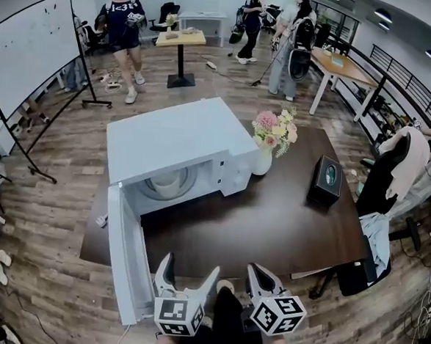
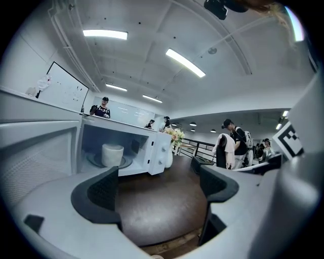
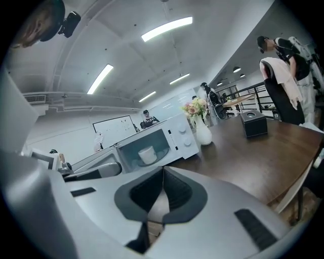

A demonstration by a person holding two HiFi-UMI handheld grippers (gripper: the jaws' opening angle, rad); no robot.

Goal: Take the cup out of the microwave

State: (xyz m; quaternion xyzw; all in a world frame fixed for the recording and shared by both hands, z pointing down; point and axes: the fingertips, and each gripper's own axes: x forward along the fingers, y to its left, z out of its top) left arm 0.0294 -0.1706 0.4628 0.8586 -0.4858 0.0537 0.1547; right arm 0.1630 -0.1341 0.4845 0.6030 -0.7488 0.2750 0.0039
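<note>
Dark tabletop carries every item; people stand in the office beyond its far edge.

1. Left gripper: held off the near edge, jaws apart, nothing between them.
2. Right gripper: beside it at the near edge, jaws pressed together, holding nothing.
3. Door: swung fully open toward the near left corner, just left of the left gripper.
4. Microwave: at the far left corner, its opening facing the near edge.
5. Cup: upright on the glass plate inside the microwave, well apart from both grippers.
6. Vase: holds flowers and stands just beside the microwave's right side.

Hazards, as judged:
- A leftward drift on approach would probably strike the open door.
- The opening is low, so a lift made too early could knock the cup against its roof.
- The white cup looks smooth and may slip in a shallow grip.
- A wide swing on withdrawal could topple the vase.
</note>
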